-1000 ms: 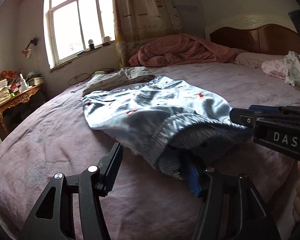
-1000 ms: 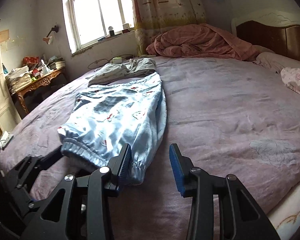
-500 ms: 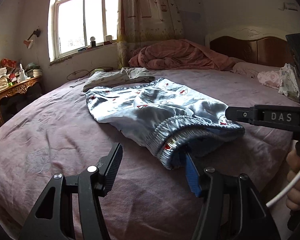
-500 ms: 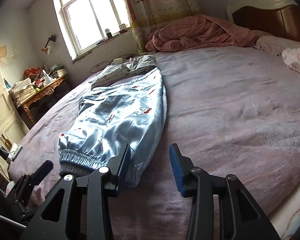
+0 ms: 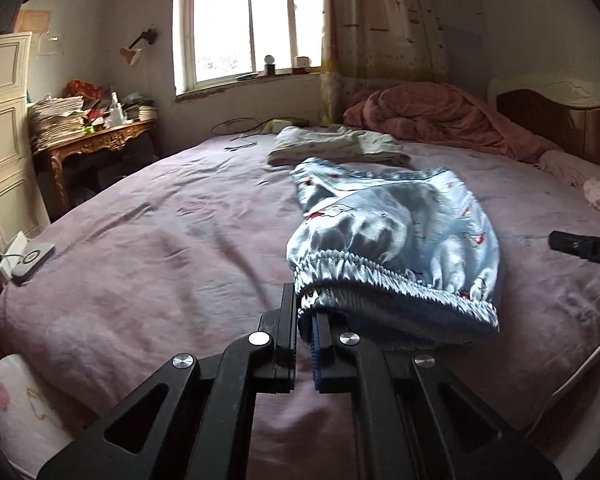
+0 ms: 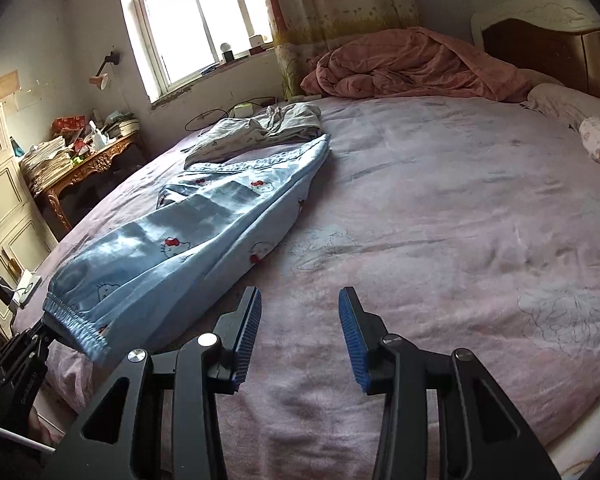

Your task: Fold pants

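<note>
Pants: light blue satin pair with a small red-and-white cartoon cat print, lying lengthwise on the mauve bedspread that covers the bed. Elastic gathered waistband at the near end, toward the foot of the bed; legs run away toward the window side.

Left gripper: black frame, blue ribbed pads. Jaws drawn together, clamped on the near-left corner of the waistband; fabric sits pinched between the pads. In the right wrist view that corner of the waistband is raised off the bedspread where the left gripper meets it at the frame's lower left.

Right gripper: jaws spread wide, nothing between the pads. It hangs over bare bedspread just beside the right edge of the pants, not touching the cloth. Its black tip also shows at the right edge of the left wrist view, apart from the pants.

Beyond the pants: a pale grey-white folded garment touching or nearly touching the far end of the legs. A rumpled dusty-pink quilt is heaped near the dark wood headboard. A carved gilt-edged wooden side table stacked with papers stands left of the bed, under the window. A small white charger block rests on the bed's left edge.
</note>
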{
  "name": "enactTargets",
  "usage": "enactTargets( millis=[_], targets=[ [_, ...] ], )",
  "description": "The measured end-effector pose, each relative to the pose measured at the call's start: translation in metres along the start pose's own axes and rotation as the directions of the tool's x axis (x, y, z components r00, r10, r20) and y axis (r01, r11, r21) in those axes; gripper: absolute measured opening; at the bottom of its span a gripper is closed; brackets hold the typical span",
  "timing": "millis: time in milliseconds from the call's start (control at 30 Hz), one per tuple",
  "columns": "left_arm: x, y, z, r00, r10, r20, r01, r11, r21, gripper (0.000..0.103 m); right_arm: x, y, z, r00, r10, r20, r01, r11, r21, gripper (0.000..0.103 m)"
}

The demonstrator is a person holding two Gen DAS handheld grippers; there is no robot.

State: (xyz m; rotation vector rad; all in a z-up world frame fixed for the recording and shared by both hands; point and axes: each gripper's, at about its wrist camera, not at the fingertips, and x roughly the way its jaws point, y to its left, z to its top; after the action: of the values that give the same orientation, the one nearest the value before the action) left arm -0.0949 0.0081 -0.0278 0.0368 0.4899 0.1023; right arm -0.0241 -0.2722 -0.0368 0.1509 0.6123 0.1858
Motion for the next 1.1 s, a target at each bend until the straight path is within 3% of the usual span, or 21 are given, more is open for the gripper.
enactTargets(
  millis=[133,267,367,433,500,533,567,667,700,767,800,867,900,1033,1100],
  targets=[
    [0.011,0.046,0.005,0.989,0.151,0.003,-0.151,0.988,-0.039,0.005,0.006,0.008,0.010,0.998,0.056,-0.023,-0.057,0.998,-0.039,0.043],
    [0.034,0.087,0.027,0.944,0.326,0.055,-0.322,0.945,-0.063,0.005,0.012,0.013,0.017,0.998,0.054,-0.028,-0.056,0.997,-0.060,0.043],
    [0.061,0.120,0.046,0.926,0.378,0.014,-0.375,0.921,-0.102,0.005,0.013,0.021,0.017,0.999,0.040,-0.024,-0.042,0.994,-0.105,0.043],
    [0.081,0.141,0.053,0.891,0.454,-0.011,-0.452,0.884,-0.116,0.005,0.015,0.021,0.019,0.998,0.051,-0.035,-0.055,0.993,-0.108,0.043],
    [0.095,0.157,0.056,0.840,0.542,-0.028,-0.542,0.834,-0.108,0.005,0.017,0.019,0.021,0.998,0.052,-0.046,-0.056,0.994,-0.095,0.043],
    [0.102,0.166,0.058,0.823,0.565,-0.050,-0.567,0.816,-0.110,0.006,0.019,0.018,0.023,0.998,0.046,-0.047,-0.050,0.995,-0.089,0.043],
    [0.106,0.174,0.059,0.827,0.555,-0.090,-0.562,0.817,-0.127,0.007,0.020,0.018,0.024,0.998,0.046,-0.045,-0.050,0.995,-0.085,0.043],
    [0.092,0.179,0.052,0.906,0.393,-0.156,-0.419,0.883,-0.210,0.019,0.026,0.022,0.027,0.998,0.057,-0.039,-0.061,0.994,-0.089,0.043],
    [0.083,0.170,0.047,0.912,0.385,-0.143,-0.408,0.892,-0.195,0.025,0.028,0.025,0.027,0.997,0.060,-0.040,-0.064,0.993,-0.099,0.043],
    [0.063,0.147,0.035,0.903,0.414,-0.118,-0.428,0.892,-0.148,0.040,0.037,0.032,0.028,0.995,0.070,-0.065,-0.078,0.989,-0.124,0.043],
    [0.053,0.139,0.030,0.908,0.406,-0.107,-0.419,0.895,-0.156,0.041,0.042,0.033,0.029,0.992,0.097,-0.087,-0.106,0.988,-0.116,0.043],
    [0.038,0.125,0.024,0.937,0.338,-0.088,-0.348,0.920,-0.178,0.041,0.055,0.030,0.031,0.978,0.152,-0.142,-0.162,0.985,-0.059,0.043],
    [0.032,0.118,0.024,0.944,0.321,-0.075,-0.329,0.928,-0.176,0.041,0.061,0.029,0.033,0.971,0.177,-0.161,-0.184,0.983,-0.028,0.043],
    [0.019,0.104,0.028,0.945,0.326,-0.034,-0.327,0.929,-0.176,0.052,0.090,0.019,0.046,0.928,0.313,-0.204,-0.286,0.946,0.154,0.043],
    [0.022,0.109,0.026,0.958,0.278,-0.068,-0.286,0.934,-0.216,0.053,0.109,0.013,0.051,0.903,0.370,-0.217,-0.312,0.914,0.259,0.050]
  ],
)
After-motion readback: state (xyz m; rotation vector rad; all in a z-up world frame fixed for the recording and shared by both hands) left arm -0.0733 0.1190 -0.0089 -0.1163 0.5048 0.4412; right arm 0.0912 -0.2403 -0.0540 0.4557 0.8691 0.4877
